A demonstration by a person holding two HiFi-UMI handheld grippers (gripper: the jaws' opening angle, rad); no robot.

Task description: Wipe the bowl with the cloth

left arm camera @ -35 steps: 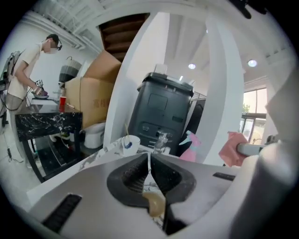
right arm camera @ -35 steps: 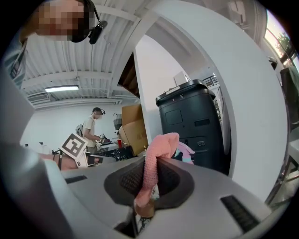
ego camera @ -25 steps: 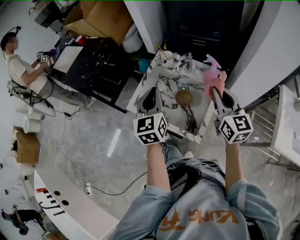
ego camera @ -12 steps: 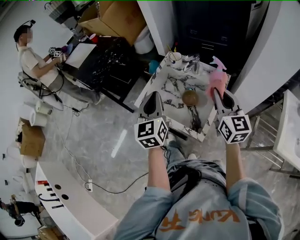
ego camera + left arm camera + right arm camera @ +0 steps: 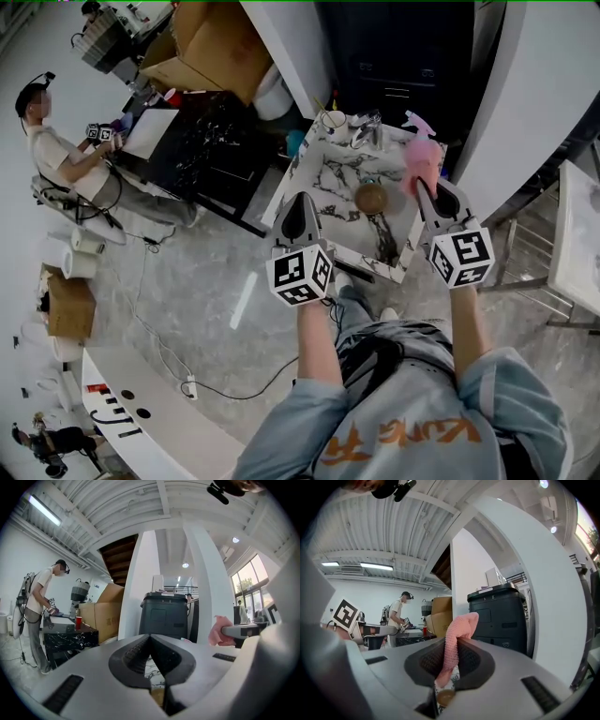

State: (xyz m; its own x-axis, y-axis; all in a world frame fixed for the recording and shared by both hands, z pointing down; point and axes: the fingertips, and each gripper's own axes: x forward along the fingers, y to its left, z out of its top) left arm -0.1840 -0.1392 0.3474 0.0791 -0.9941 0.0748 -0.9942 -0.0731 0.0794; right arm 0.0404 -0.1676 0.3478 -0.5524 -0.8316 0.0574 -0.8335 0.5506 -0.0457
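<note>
The brown bowl point(image 5: 369, 198) sits mid-table point(image 5: 323, 178), the left gripper point(image 5: 300, 204) is closed on nothing and the right gripper point(image 5: 424, 190) pinches the pink cloth point(image 5: 421, 161), so wiping the seemingly light, unheld bowl could skid it off the near edge.

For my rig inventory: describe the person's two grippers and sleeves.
The left gripper and right gripper are pale grey tapered shells with dark ribbed pads; each carries a white cube of black square markers. The sleeves are light blue, on a top with orange lettering.
</note>
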